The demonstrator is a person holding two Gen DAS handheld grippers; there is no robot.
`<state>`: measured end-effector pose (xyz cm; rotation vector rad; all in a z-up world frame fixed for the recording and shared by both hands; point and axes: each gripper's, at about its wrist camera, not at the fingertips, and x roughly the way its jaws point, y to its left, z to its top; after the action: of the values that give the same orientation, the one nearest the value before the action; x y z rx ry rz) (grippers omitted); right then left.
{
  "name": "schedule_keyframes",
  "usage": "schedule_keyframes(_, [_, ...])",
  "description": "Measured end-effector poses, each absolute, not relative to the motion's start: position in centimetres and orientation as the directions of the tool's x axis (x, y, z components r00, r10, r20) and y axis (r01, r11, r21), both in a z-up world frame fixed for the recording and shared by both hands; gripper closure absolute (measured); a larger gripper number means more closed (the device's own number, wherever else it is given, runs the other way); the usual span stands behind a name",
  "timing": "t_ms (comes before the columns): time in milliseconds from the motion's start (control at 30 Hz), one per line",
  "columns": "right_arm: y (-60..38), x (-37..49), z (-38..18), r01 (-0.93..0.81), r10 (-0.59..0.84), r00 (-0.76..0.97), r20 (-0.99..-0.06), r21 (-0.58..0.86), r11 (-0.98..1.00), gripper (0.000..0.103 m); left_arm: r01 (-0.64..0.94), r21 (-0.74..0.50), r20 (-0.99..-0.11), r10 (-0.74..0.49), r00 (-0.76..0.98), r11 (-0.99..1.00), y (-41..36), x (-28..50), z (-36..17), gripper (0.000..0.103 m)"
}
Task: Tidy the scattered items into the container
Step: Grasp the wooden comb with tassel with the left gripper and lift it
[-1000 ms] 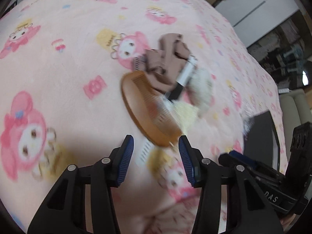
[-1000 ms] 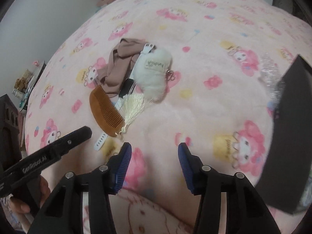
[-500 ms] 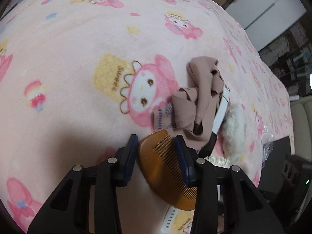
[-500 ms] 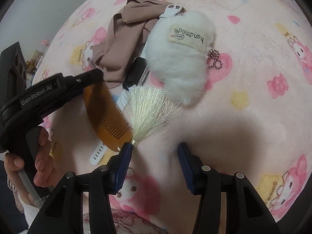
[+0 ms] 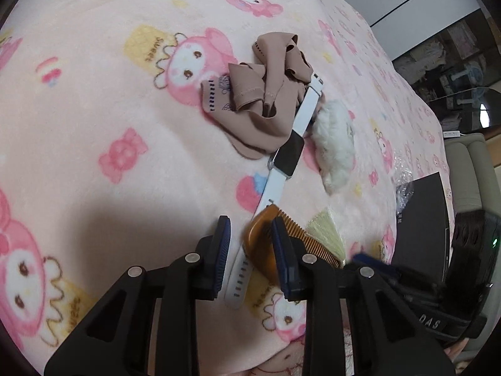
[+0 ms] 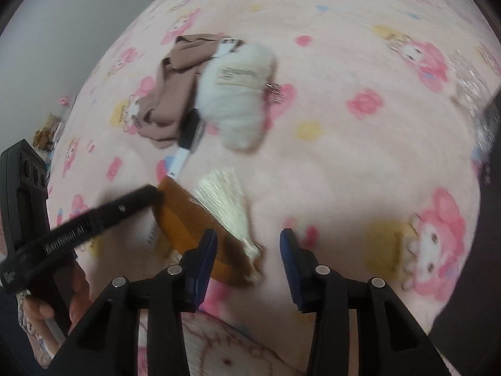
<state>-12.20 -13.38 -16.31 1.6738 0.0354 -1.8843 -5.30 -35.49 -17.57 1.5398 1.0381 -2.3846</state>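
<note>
A brown wooden comb point(image 5: 261, 244) with a cream tassel point(image 6: 224, 200) lies on the pink blanket across a white watch point(image 5: 288, 156). My left gripper point(image 5: 253, 247) straddles the comb's rounded end and the watch strap. Its jaws are closing, the right pad is against the comb and a gap still shows at the left pad. My right gripper point(image 6: 247, 250) stands open over the tassel's knot. A brown cloth point(image 5: 266, 106) and a white fluffy pouch point(image 5: 335, 144) lie further off. The black container point(image 5: 419, 219) sits at the right.
The cartoon-print blanket point(image 5: 94, 109) covers the whole surface. Crinkled clear plastic point(image 5: 404, 181) lies by the container. A hand point(image 6: 47, 307) holds the left gripper's handle at the lower left of the right wrist view. Furniture stands beyond the bed's far right edge.
The left jaws have narrowed around the comb's end. The comb now lies further from the cloth, uncovering the watch face. The right gripper has shifted so the tassel knot sits between its fingers.
</note>
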Motion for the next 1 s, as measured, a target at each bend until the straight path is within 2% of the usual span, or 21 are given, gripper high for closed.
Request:
schedule_keyframes(200, [-12.2,-11.4,-18.7,0.422,-0.395,0.101,-0.913,0.399,-0.814,0.061,0.402,-0.455,-0.854,0.261,-0.451,-0.794,-33.7,-5.3,-17.4,0.077])
schedule_keyframes(333, [-12.0,-11.5,-17.9,0.423,-0.422,0.063,-0.905,0.407,-0.810,0.060,0.360,-0.469,-0.854,0.311,-0.417,-0.806,-32.4,-4.5,-16.9,0.074])
schedule_keyframes(467, [-11.3,-12.1,-16.8,0.413,-0.420,-0.005,-0.907,0.381,-0.827,0.060,0.381,-0.479,-0.849,0.307,-0.430,-0.791,-32.8,-4.6,-17.0,0.074])
schedule_keyframes(667, [-10.7,-12.9,-18.5,0.389,-0.401,-0.005,-0.916,0.368,-0.844,0.060,0.383,-0.505,-0.845,0.352,-0.403,-0.774,-32.6,-5.7,-18.3,0.074])
schedule_keyframes(700, [-10.9,-12.9,-18.8,0.393,-0.403,0.009,-0.915,0.374,-0.840,0.060,0.377,-0.509,-0.844,0.363,-0.394,-0.774,-32.3,-5.7,-18.2,0.072])
schedule_keyframes(733, [-11.0,-12.8,-18.7,0.392,-0.419,0.015,-0.908,0.391,-0.833,0.060,0.373,-0.513,-0.843,0.371,-0.390,-0.774,-32.0,-5.6,-18.0,0.066])
schedule_keyframes(1000, [-8.3,-11.1,-13.2,0.423,-0.477,-0.075,-0.876,0.405,-0.810,0.061,0.322,-0.529,-0.814,0.362,-0.454,-0.785,-30.0,-2.9,-12.6,0.066])
